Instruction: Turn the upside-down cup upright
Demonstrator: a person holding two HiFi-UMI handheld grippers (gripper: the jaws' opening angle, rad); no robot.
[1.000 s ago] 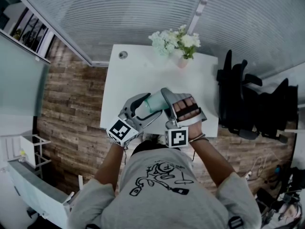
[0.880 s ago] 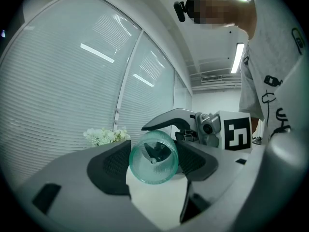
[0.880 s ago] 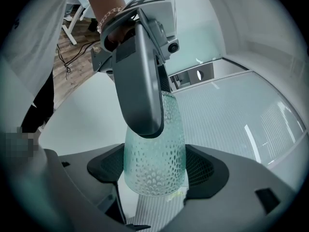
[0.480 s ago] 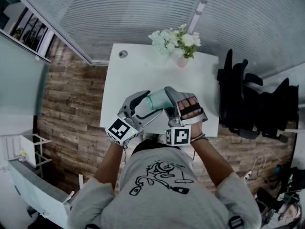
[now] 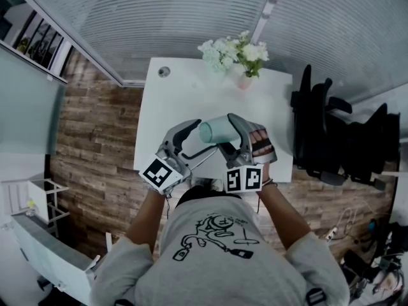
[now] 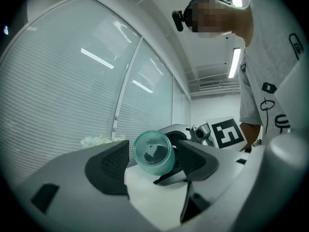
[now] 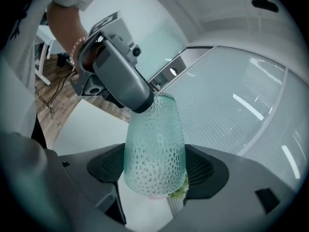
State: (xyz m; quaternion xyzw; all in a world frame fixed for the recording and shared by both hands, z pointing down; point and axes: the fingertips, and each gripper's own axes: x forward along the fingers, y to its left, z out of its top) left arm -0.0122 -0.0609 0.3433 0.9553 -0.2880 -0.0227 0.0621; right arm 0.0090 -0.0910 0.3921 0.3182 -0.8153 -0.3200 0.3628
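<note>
A teal dimpled glass cup [image 5: 217,131] lies on its side in the air above the white table [image 5: 185,97]. My right gripper [image 5: 239,136] is shut on it, and the pads [image 7: 205,167] press both sides of its body [image 7: 154,153]. The cup's mouth [image 6: 153,151] points at my left gripper [image 5: 185,142]. That gripper is open, its fingertips [image 6: 110,166] on either side of the rim without squeezing it. From the right gripper view, the left gripper [image 7: 120,81] meets the cup's far end.
A vase of white flowers [image 5: 236,55] stands at the table's far edge, with a round cable hole [image 5: 164,72] at the far left corner. Black chairs [image 5: 331,136] stand to the right of the table. Wooden floor [image 5: 95,139] lies to its left.
My right gripper has rolled at the wrist and shifted right and slightly up with the cup, drawing it away from the left gripper. The left gripper has hardly moved.
</note>
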